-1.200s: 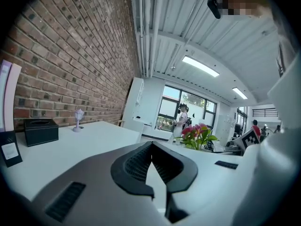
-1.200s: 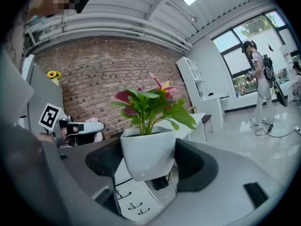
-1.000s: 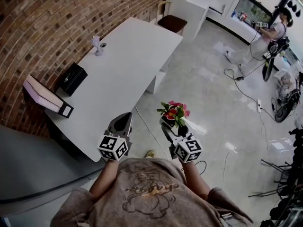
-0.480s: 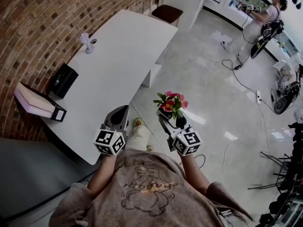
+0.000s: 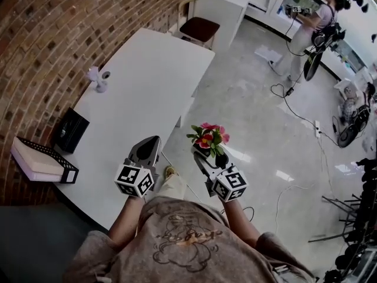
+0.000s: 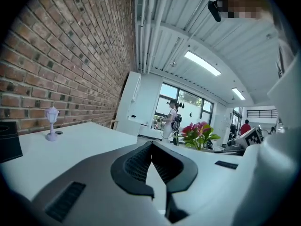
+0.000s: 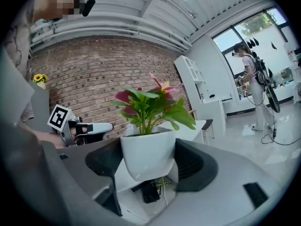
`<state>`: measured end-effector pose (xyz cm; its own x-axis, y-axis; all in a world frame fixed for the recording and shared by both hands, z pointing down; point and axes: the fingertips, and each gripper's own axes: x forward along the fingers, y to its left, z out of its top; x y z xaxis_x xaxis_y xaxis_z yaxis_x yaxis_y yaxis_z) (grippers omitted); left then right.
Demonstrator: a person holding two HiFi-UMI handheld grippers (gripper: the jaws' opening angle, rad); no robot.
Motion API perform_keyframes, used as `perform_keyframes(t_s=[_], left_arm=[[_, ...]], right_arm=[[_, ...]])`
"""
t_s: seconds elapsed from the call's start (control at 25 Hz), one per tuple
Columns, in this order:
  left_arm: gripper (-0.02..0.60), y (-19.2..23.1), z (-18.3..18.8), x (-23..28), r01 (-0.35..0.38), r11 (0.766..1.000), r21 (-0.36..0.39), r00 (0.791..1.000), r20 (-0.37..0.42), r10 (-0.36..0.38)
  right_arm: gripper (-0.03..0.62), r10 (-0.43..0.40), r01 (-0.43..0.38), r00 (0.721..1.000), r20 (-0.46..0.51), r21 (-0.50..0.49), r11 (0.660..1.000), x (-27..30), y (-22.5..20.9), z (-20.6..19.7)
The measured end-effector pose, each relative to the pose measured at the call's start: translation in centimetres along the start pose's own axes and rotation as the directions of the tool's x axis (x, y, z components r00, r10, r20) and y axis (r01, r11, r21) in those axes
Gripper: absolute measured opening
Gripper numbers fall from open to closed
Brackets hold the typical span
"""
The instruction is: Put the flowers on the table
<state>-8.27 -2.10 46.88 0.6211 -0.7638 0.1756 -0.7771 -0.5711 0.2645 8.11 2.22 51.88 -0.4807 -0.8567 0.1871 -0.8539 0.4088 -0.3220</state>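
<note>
The flowers (image 5: pixel 206 138) are pink blooms with green leaves in a small white pot (image 7: pixel 147 155). My right gripper (image 7: pixel 149 159) is shut on the pot and holds it upright in the air over the floor, just right of the long white table (image 5: pixel 147 81). In the head view the right gripper (image 5: pixel 203 154) sits under the leaves. My left gripper (image 5: pixel 147 148) hovers over the table's near right edge, shut and holding nothing; its jaws meet in the left gripper view (image 6: pixel 151 150). The flowers (image 6: pixel 199 132) show to its right there.
On the table stand a small lilac lamp (image 5: pixel 94 78), a black box (image 5: pixel 70 131) and a flat boxed book (image 5: pixel 40 161) along the brick wall. A chair (image 5: pixel 198 27) stands at the far end. A person (image 5: pixel 311 28) and floor cables (image 5: pixel 294 111) are beyond.
The person has stepped forward, so both grippers are nearer the table. The pot stays held in the right gripper; the left gripper now hangs over the table's edge.
</note>
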Motion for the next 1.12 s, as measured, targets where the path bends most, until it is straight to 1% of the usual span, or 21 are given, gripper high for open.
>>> perform_keyframes(t_s=[0.24,0.4,0.64,0.84,0.96,1.12], left_arm=[[0.021,3.6,1.8,4.3,0.016,1.000,0.007,1.000,0.008,-0.016],[0.021,5.8,2.7,6.3,0.022,1.000,-0.013,1.000,0.005,-0.022],[0.021,7.5,3.2,8.8,0.048,0.998,-0.038,0.999,-0.011,-0.048],[0.021,8.1,3.3,10.4,0.056,0.996,-0.072,0.998,-0.008,-0.057],[0.021,8.3,4.2,11.2,0.049,0.995,-0.086,0.999,-0.003,-0.049],[0.021,8.9,4.0,12.7,0.025,0.996,-0.090,1.000,-0.012,-0.026]], right_arm=[[0.345,0.009,-0.009,1.000,-0.017,0.001,1.000,5.1,-1.5,1.9],[0.345,-0.002,0.002,1.000,-0.016,0.006,1.000,8.1,-2.4,3.2],[0.345,-0.032,0.032,0.999,-0.022,-0.020,0.999,10.9,-3.8,4.6],[0.345,-0.055,0.055,0.998,-0.029,-0.003,0.998,12.3,-5.1,5.7],[0.345,-0.046,0.045,0.998,-0.039,-0.017,0.999,13.6,-6.0,6.2],[0.345,-0.005,0.004,0.999,-0.044,-0.018,1.000,16.2,-7.0,7.3]])
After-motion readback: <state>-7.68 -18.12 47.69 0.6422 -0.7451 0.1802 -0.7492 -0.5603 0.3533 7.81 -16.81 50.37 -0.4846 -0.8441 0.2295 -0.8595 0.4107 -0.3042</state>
